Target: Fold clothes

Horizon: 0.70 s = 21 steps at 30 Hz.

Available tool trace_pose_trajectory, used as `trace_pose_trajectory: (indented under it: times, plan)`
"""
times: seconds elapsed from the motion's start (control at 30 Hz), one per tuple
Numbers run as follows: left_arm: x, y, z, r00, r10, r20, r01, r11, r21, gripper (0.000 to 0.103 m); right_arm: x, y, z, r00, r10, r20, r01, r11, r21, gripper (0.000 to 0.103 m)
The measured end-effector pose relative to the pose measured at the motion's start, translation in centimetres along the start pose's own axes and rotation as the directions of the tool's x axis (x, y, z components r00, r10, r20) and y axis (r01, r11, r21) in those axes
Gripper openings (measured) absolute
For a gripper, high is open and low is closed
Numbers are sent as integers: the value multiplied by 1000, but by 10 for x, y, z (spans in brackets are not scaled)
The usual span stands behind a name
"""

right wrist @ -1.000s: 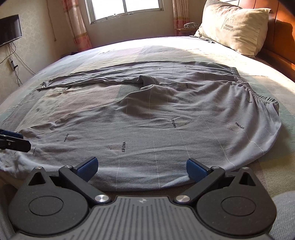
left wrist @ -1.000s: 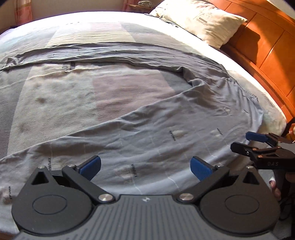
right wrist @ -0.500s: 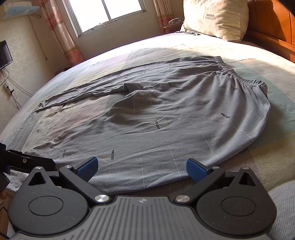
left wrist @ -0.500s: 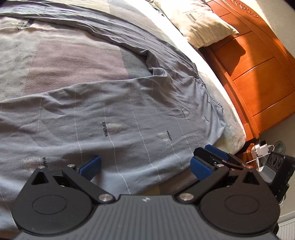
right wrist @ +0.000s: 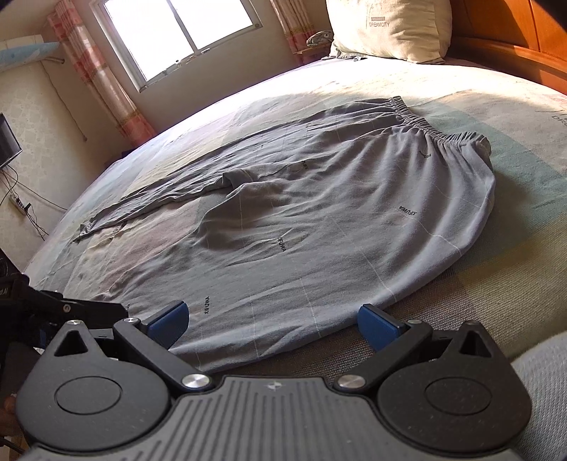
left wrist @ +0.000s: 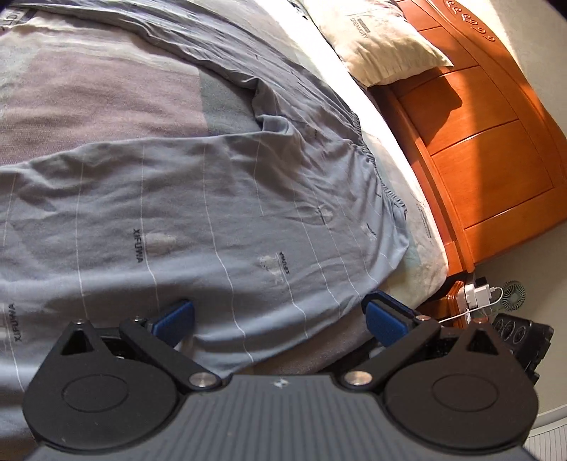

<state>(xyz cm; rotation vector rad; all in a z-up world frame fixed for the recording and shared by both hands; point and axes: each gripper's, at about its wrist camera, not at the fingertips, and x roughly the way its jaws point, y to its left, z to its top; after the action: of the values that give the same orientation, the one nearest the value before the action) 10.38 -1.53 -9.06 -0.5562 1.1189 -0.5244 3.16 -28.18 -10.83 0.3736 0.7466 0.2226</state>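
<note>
Compared with a second ago, the left hand-held gripper point(left wrist: 278, 319) is sitting much nearer the waist end of the grey trousers point(left wrist: 198, 212), with the orange headboard point(left wrist: 475, 142) now filling the right of its view; earlier it was looking across both legs. The right hand-held gripper point(right wrist: 273, 321) is now looking from a lower, more tilted angle, and the window point(right wrist: 177, 32) is showing higher on the left.

The trousers are lying spread flat on the bed point(right wrist: 478, 92), legs running left, gathered waistband point(right wrist: 425, 124) toward the pillow point(right wrist: 389, 28).

Both hand-held grippers are hovering at the near hem edge, pointing forward over the cloth, blue fingers point(left wrist: 175, 315) spread wide and clasping nothing. In the right wrist view the left hand-held gripper point(right wrist: 71, 308) is showing at the left edge.
</note>
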Motion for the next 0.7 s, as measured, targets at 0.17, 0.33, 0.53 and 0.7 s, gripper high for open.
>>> trace_pose_trajectory:
  times: [0.17, 0.33, 0.53, 0.7]
  plan:
    - [-9, -19, -7, 999, 38, -35, -35, 996, 79, 102, -1, -2, 0, 1000, 1, 3, -1, 1000, 10, 103]
    - [-10, -6, -30, 993, 69, -91, -63, 996, 66, 102, -2, -4, 0, 1000, 5, 3, -5, 1000, 17, 103]
    - [-25, -12, -27, 992, 39, -117, -30, 996, 79, 102, -2, -2, 0, 1000, 4, 3, -4, 1000, 15, 103]
    - [-19, 0, -23, 984, 121, -127, -114, 991, 64, 102, -1, -2, 0, 1000, 1, 2, -1, 1000, 15, 103]
